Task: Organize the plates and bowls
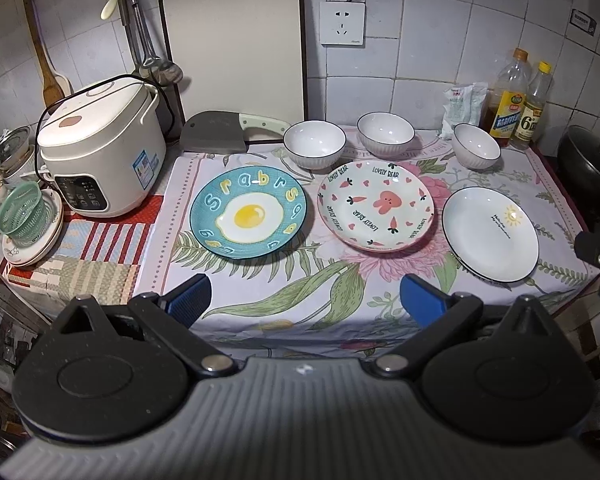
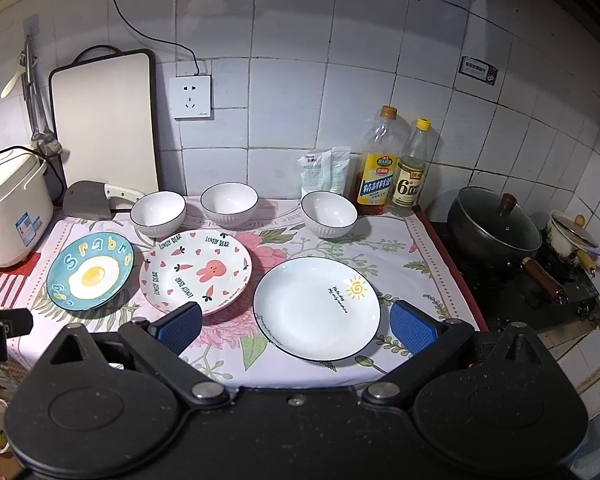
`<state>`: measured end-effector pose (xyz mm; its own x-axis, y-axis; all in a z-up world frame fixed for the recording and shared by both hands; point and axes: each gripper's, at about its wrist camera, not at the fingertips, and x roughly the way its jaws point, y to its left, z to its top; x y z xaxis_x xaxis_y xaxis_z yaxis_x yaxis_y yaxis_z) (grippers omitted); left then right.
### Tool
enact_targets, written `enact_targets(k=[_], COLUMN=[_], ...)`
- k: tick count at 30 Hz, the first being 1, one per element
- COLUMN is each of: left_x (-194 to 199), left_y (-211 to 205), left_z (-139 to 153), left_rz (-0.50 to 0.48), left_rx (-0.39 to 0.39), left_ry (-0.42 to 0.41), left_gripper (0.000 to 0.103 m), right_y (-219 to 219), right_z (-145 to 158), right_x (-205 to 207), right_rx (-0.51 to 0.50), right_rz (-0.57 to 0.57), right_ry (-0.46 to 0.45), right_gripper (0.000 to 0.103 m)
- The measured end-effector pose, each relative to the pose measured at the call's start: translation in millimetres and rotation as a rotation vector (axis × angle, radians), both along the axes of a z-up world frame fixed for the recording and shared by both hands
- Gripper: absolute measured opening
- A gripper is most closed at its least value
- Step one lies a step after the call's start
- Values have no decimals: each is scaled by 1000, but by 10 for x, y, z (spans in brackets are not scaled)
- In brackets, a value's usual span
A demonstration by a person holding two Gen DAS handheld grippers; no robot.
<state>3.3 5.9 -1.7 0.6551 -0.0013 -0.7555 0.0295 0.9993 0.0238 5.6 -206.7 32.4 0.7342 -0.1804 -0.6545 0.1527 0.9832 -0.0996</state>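
Three plates lie in a row on the floral cloth: a teal fried-egg plate (image 1: 249, 216) (image 2: 90, 271), a pink rabbit plate (image 1: 376, 205) (image 2: 196, 271) and a white sun plate (image 1: 490, 234) (image 2: 317, 308). Behind them stand three white bowls: left (image 1: 314, 144) (image 2: 158, 213), middle (image 1: 385, 134) (image 2: 229, 203), right (image 1: 477, 146) (image 2: 329, 214). My left gripper (image 1: 306, 300) is open and empty, above the cloth's front edge. My right gripper (image 2: 296, 326) is open and empty, its fingers on either side of the sun plate's near half, above it.
A rice cooker (image 1: 100, 152) and stacked dishes with a green strainer (image 1: 24, 216) stand left. A cleaver (image 1: 220, 130) and cutting board (image 1: 236, 48) are at the back. Two bottles (image 2: 396, 168) and a packet (image 2: 324, 172) are back right. A lidded wok (image 2: 496, 228) sits on the stove.
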Motion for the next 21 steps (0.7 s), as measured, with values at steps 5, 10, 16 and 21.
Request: enact_targets(k=[5, 10, 16, 21], left_x=[-4, 2, 6, 7], left_y=[-32, -20, -19, -5], left_z=[-53, -70, -65, -79], left_rz=[-1, -1, 0, -4], left_rx=[11, 14, 21, 22], left_ry=[19, 33, 33, 35], left_gripper=[103, 103, 103, 103], right_y=[-13, -6, -1, -5], right_z=[-24, -33, -37, -39], right_x=[25, 33, 29, 36], right_rx=[6, 5, 3, 3], right_rz=[-2, 4, 6, 6], right_ry=[9, 18, 23, 24], right_gripper=[102, 102, 102, 102])
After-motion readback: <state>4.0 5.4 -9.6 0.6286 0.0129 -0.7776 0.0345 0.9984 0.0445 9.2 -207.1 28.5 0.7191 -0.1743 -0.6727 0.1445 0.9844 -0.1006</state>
